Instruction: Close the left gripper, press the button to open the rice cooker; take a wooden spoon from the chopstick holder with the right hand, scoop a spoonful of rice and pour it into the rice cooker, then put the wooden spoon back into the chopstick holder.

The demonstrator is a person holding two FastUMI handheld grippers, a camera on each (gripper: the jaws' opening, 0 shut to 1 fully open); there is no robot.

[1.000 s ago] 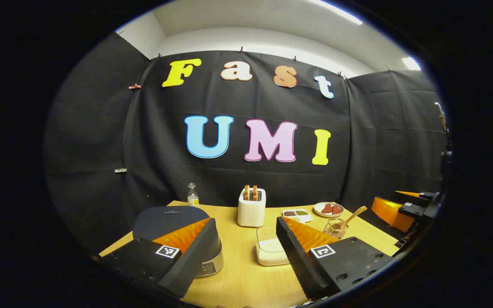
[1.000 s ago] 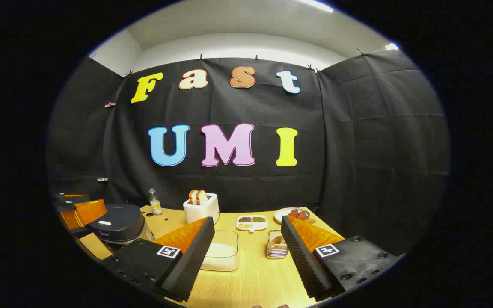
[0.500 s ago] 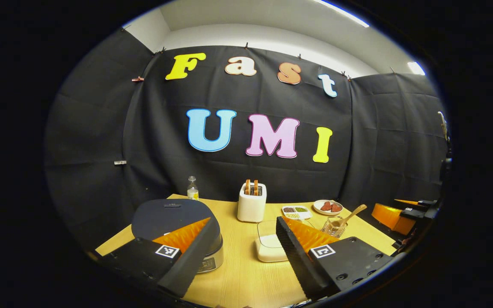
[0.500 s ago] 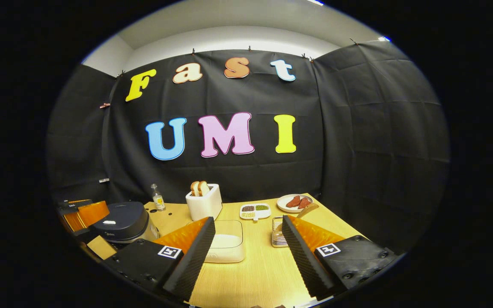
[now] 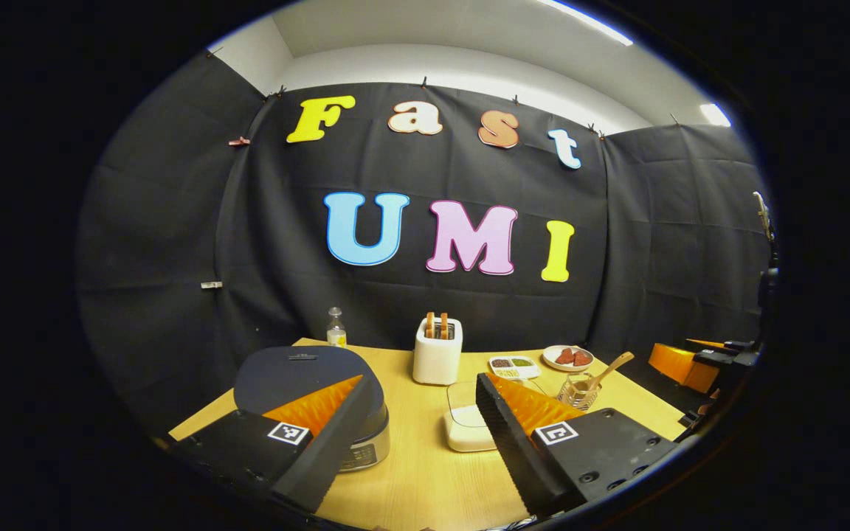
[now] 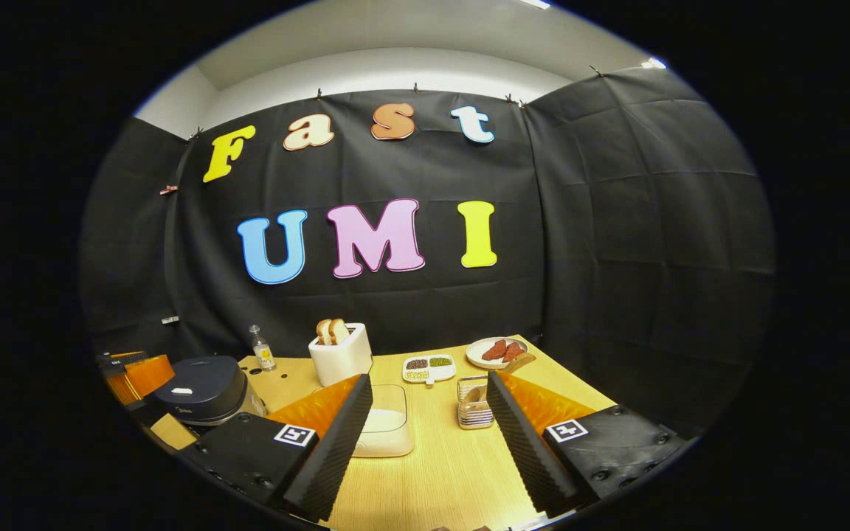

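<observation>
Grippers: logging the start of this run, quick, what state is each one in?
Left gripper: open, holding nothing, above the table near the closed rice cooker.
Right gripper: open, holding nothing; the wooden spoon sits in the chopstick holder.

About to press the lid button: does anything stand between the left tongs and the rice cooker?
Nothing visible does. The open left tongs hover just behind the dark round rice cooker, its lid down; the white lidded rice box sits off to the right.

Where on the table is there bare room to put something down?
The near strip of the table, in front of the rice box and the chopstick holder, is bare. So is the right edge beside the holder. The back row is crowded: bottle, toaster, divided dish, plate.
</observation>
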